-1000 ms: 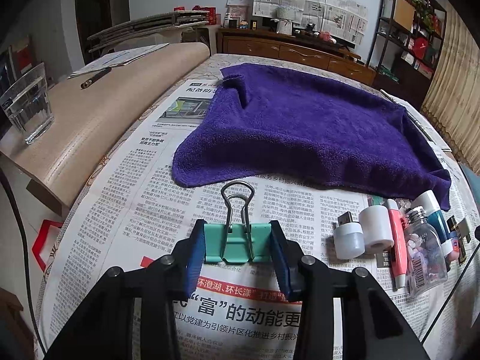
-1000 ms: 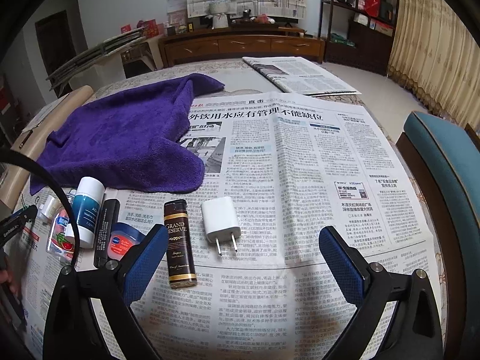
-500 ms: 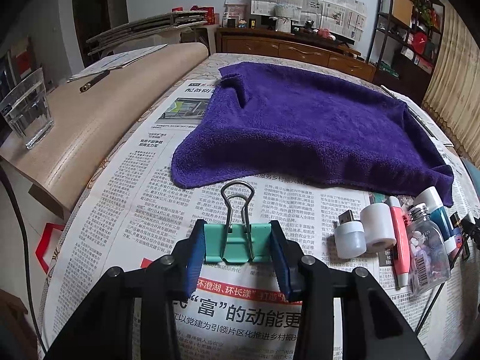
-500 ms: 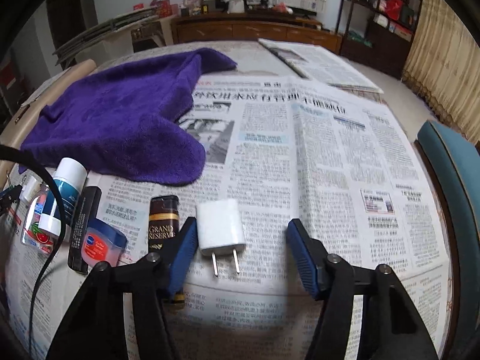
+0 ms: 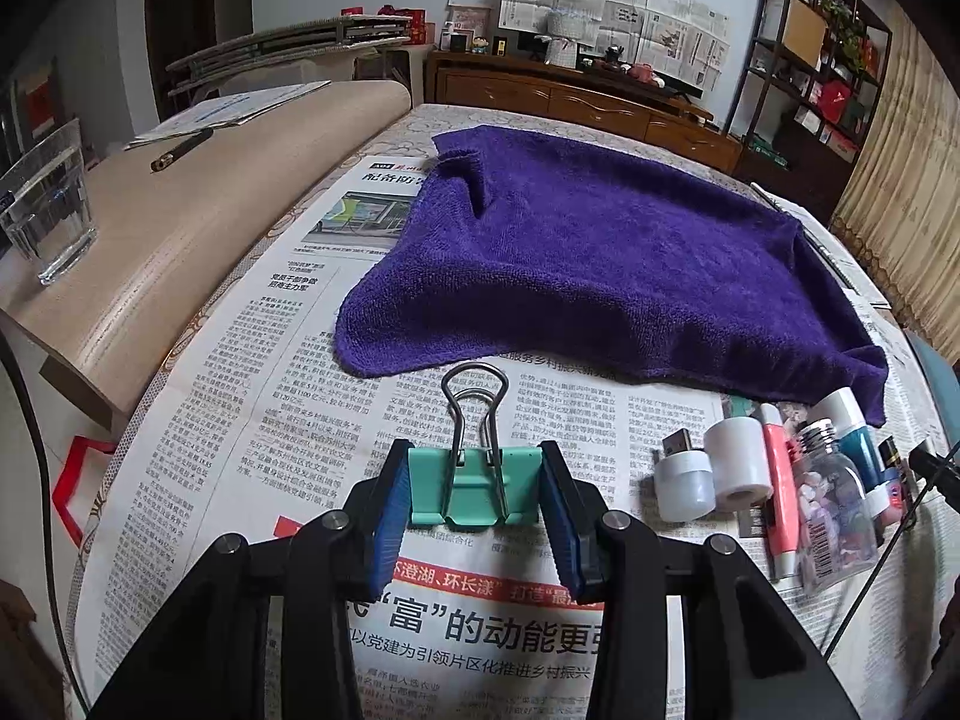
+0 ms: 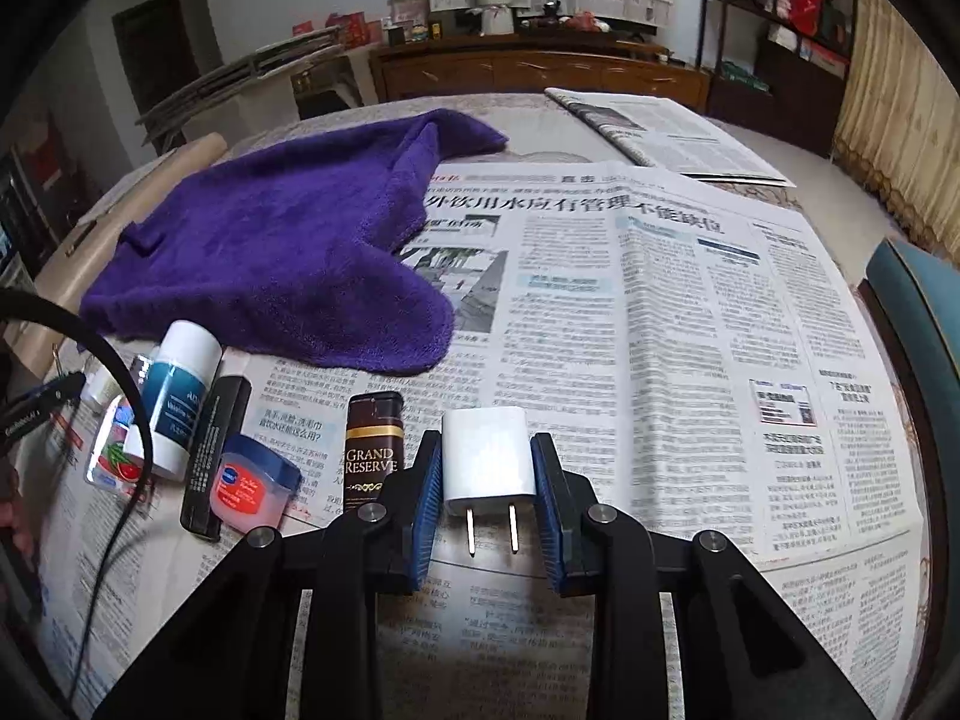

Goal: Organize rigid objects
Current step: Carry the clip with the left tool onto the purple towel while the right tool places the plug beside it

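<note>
Both sets of jaws are clenched. With my left gripper [image 5: 474, 495] I grip the mint green metal binder clip [image 5: 474, 492] between its blue pads. With my right gripper [image 6: 487, 489] I squeeze the white plastic plug charger [image 6: 487, 456], prongs pointing back at me. Left of it, small bottles and tubes already lie in a row [image 6: 198, 420], so I think most sorting is done. These two still need spots.

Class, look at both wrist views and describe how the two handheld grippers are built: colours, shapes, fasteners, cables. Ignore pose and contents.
The left gripper and right gripper look alike: matte black angular linkage arms with triangular cut-outs, joined by round silver pivot screws. Each finger carries a flat blue ribbed pad. A thin black cable loops at the right view's left edge. No sleeves or markings show on the arms.
</note>
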